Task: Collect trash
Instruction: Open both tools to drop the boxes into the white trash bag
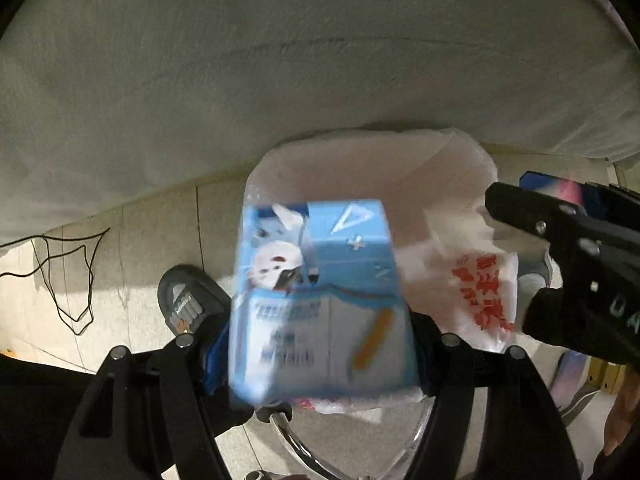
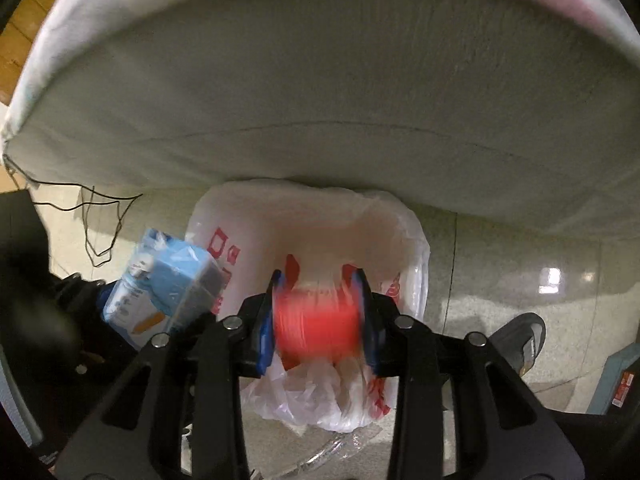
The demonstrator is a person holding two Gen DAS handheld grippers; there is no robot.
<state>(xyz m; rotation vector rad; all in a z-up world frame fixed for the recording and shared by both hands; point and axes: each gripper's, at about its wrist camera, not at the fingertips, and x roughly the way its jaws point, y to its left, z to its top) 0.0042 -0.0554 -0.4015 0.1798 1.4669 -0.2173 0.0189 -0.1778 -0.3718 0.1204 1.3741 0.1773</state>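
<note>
Dropping trash into the bag-lined bin (image 2: 304, 236) is the step now. The left gripper (image 1: 320, 344) holds a blue cardboard carton (image 1: 320, 300) over the thin crinkled bag, at its 7 o'clock edge. The right gripper (image 2: 318, 316) has a red, blurred, round object (image 2: 316, 316) between its fingers, perhaps already loose. Next, both must release above the opening.

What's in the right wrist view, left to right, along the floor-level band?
Tangled black cable → blue-and-white printed carton → blurred red object over the white plastic bag with red print → grey shoe → teal box corner.
</note>
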